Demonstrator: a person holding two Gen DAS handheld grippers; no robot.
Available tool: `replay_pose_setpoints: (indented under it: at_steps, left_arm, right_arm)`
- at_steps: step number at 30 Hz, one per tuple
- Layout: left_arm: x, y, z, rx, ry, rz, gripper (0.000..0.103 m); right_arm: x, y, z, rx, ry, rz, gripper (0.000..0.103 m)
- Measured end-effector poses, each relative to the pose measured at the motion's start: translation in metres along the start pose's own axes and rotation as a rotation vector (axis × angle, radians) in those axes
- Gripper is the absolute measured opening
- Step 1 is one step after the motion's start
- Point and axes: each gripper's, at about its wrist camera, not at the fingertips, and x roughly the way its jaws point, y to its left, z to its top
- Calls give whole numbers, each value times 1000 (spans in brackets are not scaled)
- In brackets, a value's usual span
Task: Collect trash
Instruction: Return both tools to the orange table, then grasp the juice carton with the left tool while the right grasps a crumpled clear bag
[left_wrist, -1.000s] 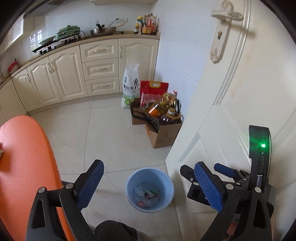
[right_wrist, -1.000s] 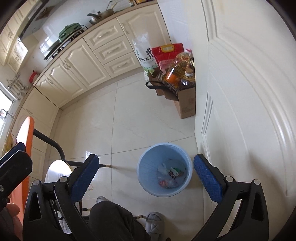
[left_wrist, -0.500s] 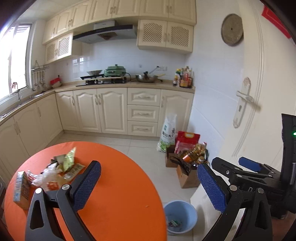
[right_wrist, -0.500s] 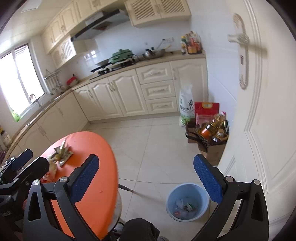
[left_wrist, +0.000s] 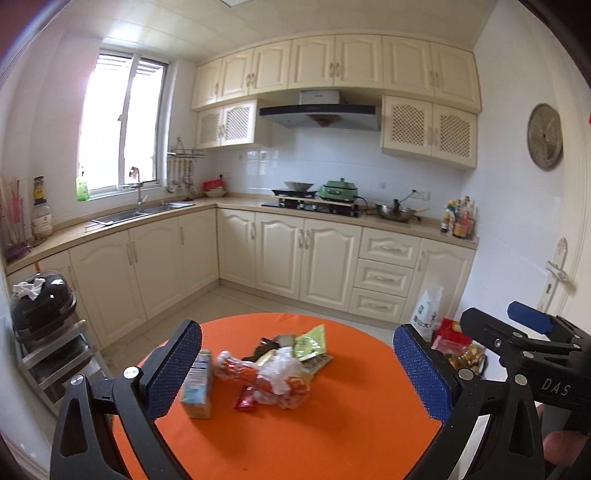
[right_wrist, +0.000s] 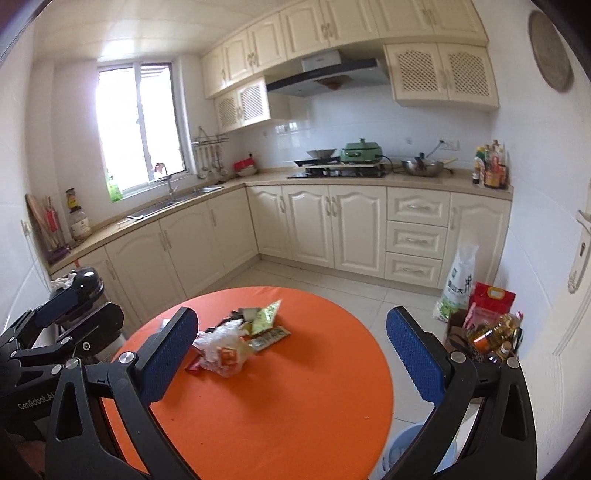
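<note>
While wide apart, empty claws (left_wrist: 297, 373).

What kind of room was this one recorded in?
A home kitchen, most likely: cream cabinets run along a counter with a sink under the window, and a gas hob sits beneath a range hood.

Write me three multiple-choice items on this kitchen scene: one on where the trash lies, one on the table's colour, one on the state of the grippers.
1. Where is the pile of wrappers?
A. on the round table
B. on the floor
C. in the sink

2. What colour is the table?
A. white
B. orange
C. green

3. How do the left gripper and right gripper stand?
A. both shut on wrappers
B. one holds a carton
C. both open, holding nothing

Answers: 1 A, the pile rests on the tabletop; 2 B, its top is plainly orange; 3 C, the blue pads stand wide apart, nothing between them.
</note>
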Motion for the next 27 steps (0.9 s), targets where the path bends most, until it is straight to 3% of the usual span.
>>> replay_pose_setpoints:
  at_steps: [7, 12, 17, 27]
  left_arm:
    - [-64, 17, -10, -52, -8, 134, 102]
    - [-85, 9, -13, -57, 12, 168, 102]
    - [-62, 8, 2, -60, 69, 165, 102]
    - [39, 28, 23, -113, 243, 156, 102]
  right_arm:
    - [-8, 51, 14, -87, -30, 66, 103]
    - [-1, 71, 19, -92, -20, 76, 103]
    - [27, 82, 14, -102, 38, 75, 103]
    - [104, 82, -18, -134, 221, 51, 103]
